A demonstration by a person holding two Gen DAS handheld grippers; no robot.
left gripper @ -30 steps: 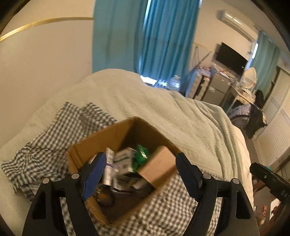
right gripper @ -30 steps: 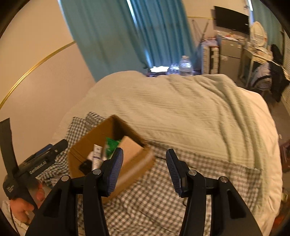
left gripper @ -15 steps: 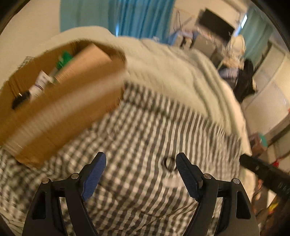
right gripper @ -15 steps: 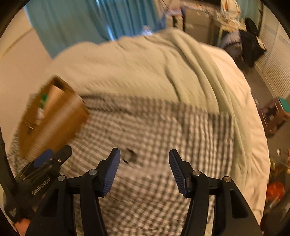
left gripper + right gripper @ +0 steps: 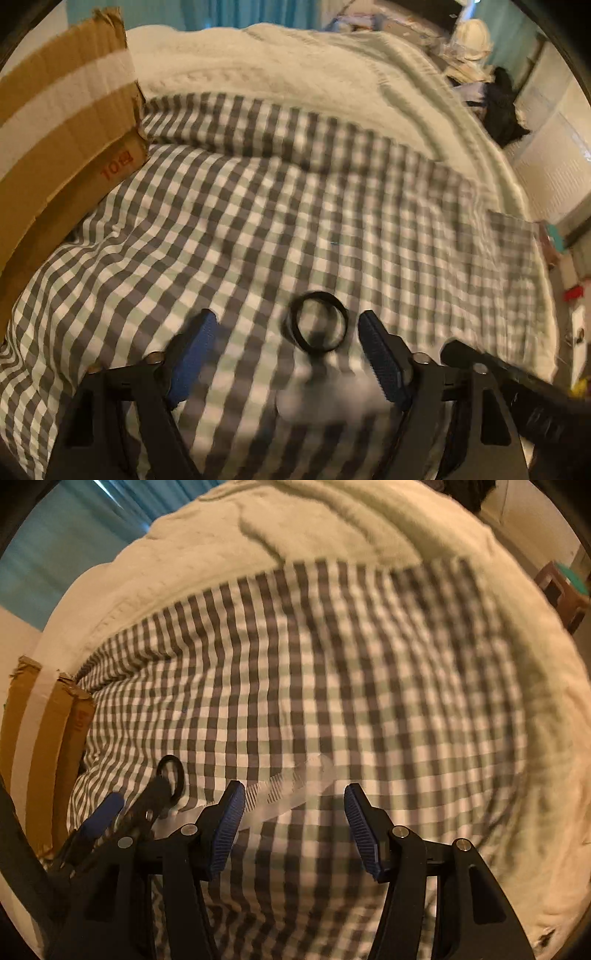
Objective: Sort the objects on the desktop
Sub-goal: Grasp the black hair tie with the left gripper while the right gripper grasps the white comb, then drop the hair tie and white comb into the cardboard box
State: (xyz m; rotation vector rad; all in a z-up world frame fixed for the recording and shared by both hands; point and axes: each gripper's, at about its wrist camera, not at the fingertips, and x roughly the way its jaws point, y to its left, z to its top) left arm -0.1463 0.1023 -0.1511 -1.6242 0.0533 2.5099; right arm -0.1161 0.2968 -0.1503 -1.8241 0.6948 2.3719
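A black ring-shaped object (image 5: 318,321) lies on the checked cloth (image 5: 258,206), between the open fingers of my left gripper (image 5: 286,354), nearer the right finger. It also shows in the right wrist view (image 5: 173,775), by the left gripper's tip. A clear plastic comb (image 5: 291,788) lies on the cloth just ahead of my open, empty right gripper (image 5: 293,827), its end near the left finger. The brown cardboard box (image 5: 55,122) stands at the left; it also shows in the right wrist view (image 5: 40,753). Its inside is hidden.
The checked cloth is spread over a pale green quilted bed cover (image 5: 295,62). Teal curtains (image 5: 66,546) hang behind the bed. Furniture and dark clothes (image 5: 502,107) stand off the bed's right side. The right gripper's arm (image 5: 517,384) shows in the left wrist view.
Both grippers have swung down and to the right, away from the box, and closer to the cloth. The ring now lies between the left fingers; the comb is just ahead of the right ones.
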